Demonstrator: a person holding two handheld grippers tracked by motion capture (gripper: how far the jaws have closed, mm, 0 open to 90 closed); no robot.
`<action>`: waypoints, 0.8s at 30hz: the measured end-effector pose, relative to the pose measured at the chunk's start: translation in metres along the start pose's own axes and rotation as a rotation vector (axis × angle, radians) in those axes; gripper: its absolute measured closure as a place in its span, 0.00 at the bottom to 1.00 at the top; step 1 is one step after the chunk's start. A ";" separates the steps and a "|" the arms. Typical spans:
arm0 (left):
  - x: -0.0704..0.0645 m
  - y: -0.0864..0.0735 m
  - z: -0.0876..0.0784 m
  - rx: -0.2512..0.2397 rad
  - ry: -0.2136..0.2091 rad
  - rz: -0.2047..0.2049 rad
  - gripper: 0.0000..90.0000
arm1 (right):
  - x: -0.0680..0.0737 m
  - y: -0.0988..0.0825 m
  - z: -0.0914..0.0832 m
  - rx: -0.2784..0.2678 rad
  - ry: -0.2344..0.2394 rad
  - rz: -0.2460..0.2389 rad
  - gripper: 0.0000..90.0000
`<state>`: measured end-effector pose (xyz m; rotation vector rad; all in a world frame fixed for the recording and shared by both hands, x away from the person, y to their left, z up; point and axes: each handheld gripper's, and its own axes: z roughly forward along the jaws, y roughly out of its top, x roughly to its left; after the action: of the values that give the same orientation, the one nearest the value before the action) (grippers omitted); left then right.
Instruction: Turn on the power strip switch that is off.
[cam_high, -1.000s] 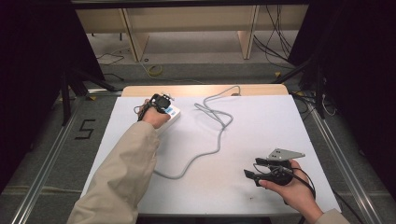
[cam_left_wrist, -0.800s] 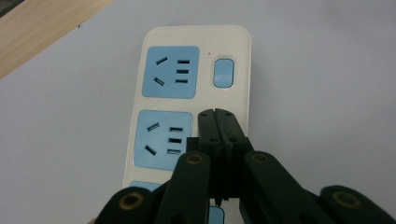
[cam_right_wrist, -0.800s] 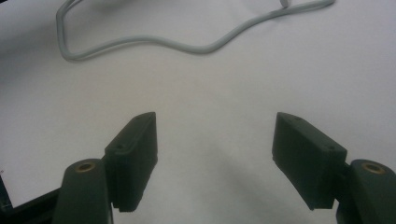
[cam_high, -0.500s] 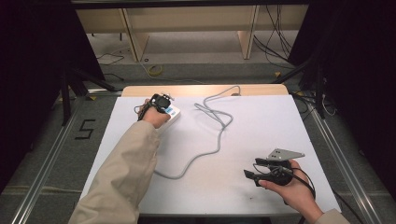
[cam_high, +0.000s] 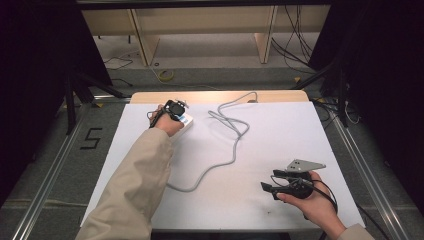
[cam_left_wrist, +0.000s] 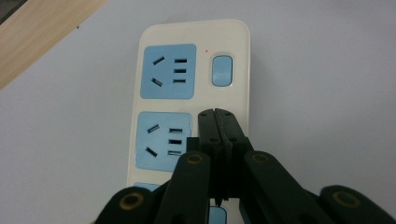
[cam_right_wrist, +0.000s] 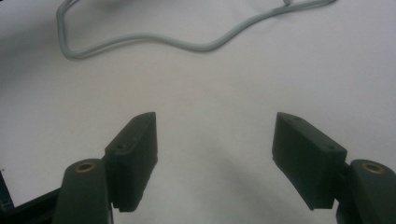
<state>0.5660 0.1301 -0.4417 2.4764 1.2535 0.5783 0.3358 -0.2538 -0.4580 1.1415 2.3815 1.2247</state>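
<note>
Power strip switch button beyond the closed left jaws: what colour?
Light blue, like the socket faces, on the cream power strip; the switch button shows best in the left gripper view.

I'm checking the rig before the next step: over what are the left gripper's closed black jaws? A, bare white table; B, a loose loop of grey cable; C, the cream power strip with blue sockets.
C: the left gripper, jaws shut together, sits over the cream power strip with blue sockets.

A lab or test room: a white-covered table (cam_high: 280, 150) stands inside dark curtains (cam_high: 45, 75) at 9 and 3 o'clock, with metal rails (cam_high: 45, 185) on grey floor and loose cables (cam_high: 295, 45) near bare wooden shelving (cam_high: 200, 20) at 12.
</note>
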 end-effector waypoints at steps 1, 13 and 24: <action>0.000 0.000 0.000 0.002 -0.001 -0.002 1.00 | 0.000 0.000 0.000 -0.001 0.001 -0.001 0.35; 0.002 0.000 0.001 0.004 -0.016 -0.015 1.00 | 0.000 0.000 0.001 0.002 0.004 -0.002 0.35; 0.001 0.001 0.001 0.016 -0.011 -0.005 1.00 | 0.000 0.000 0.001 0.004 0.005 -0.006 0.35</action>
<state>0.5683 0.1300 -0.4421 2.4854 1.2643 0.5543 0.3360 -0.2529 -0.4586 1.1334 2.3900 1.2226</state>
